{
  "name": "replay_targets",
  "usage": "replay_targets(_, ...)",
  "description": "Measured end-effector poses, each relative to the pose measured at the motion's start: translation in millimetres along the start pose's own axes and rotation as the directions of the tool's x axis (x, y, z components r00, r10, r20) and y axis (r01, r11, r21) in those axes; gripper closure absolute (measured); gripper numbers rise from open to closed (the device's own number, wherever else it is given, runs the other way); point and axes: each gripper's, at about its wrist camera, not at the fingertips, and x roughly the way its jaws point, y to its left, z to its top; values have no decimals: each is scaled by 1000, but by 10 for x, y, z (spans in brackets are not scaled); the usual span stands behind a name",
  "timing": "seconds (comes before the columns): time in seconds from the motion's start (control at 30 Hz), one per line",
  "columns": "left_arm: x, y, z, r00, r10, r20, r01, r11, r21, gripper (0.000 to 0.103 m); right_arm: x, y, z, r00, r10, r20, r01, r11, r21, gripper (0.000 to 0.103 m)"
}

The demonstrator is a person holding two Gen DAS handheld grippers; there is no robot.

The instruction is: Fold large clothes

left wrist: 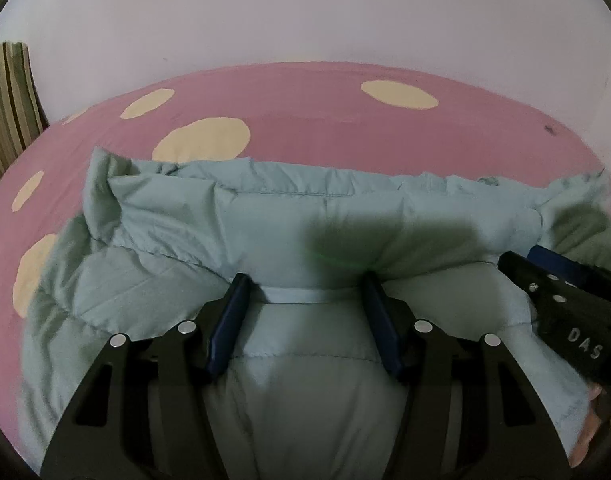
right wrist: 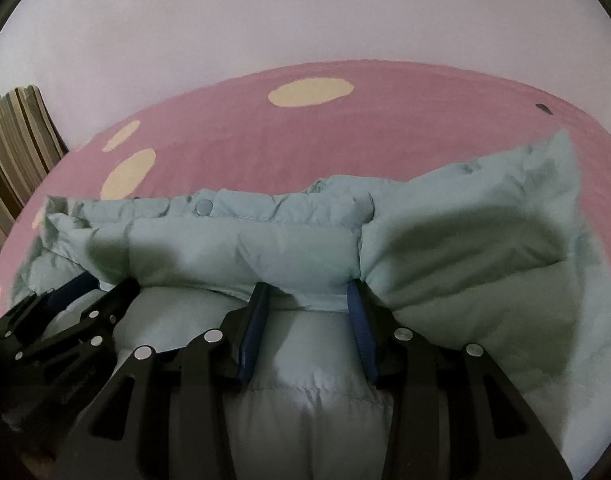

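A pale green puffer jacket [left wrist: 289,216] lay folded on a pink bedspread [left wrist: 305,120] with cream dots. The left gripper [left wrist: 307,288] hovered over its folded edge, jaws parted around a thin strip of fabric without pressing it. Just beside it, the right gripper [right wrist: 307,296] stood likewise, jaws apart and gripping nothing. A striped cushion [left wrist: 7,96] stood at the far left.

Only one marking legible: pale letters "DAS" on the black body of the right claw [left wrist: 545,276], seen at the right edge of the left wrist view. Faint lettering on the left claw [right wrist: 73,292] in the right wrist view, too blurred to read.
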Motion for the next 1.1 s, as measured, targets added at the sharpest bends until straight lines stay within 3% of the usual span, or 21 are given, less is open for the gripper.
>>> replay_targets(0.1, -264, 242, 4, 999, -14, 38, 16, 997, -73, 45, -344, -122, -45, 997, -30, 65, 31, 999, -7, 61)
replay_targets(0.2, -347, 512, -60, 999, 31, 43, -25, 992, -126, 45, -476, -300, -114, 989, -112, 95, 113, 993, -14, 56)
replay_targets(0.33, -103, 661, -199, 997, 71, -7, -71, 990, -123, 45, -248, -566, -239, 989, -143, 24, 142, 990, 26, 55)
replay_targets(0.47, 68, 621, -253, 997, 77, -3, -77, 992, -98, 45, -81, -500, -332, 981, -189, 40, 190, 981, -32, 55)
replay_targets(0.67, -45, 634, -204, 997, 75, 4, -74, 993, -93, 44, -215, -528, -268, 986, -156, 55, 156, 988, 1, 52)
replay_targets(0.7, -153, 643, -228, 997, 71, 6, -70, 993, -93, 42, -343, -548, -268, 988, -139, 63, 138, 990, 23, 45)
replay_targets(0.73, -240, 664, -259, 998, 64, 10, -63, 993, -98, 34, -407, -567, -282, 990, -125, 71, 122, 992, 40, 37)
replay_targets(0.83, -564, 833, -441, 999, 43, 32, -38, 987, -154, 22, -746, -651, -402, 989, -100, 109, 91, 992, 86, 27)
replay_targets(0.97, -867, 1148, -802, 998, 63, 20, -55, 958, -282, 16, -1030, -843, -633, 987, -116, 109, 101, 986, 132, 25)
replay_targets(1.1, -904, 1358, -1069, 1000, 23, -18, -28, 924, -382, 15, -1024, -1071, -885, 994, -103, 49, 90, 973, 214, 25)
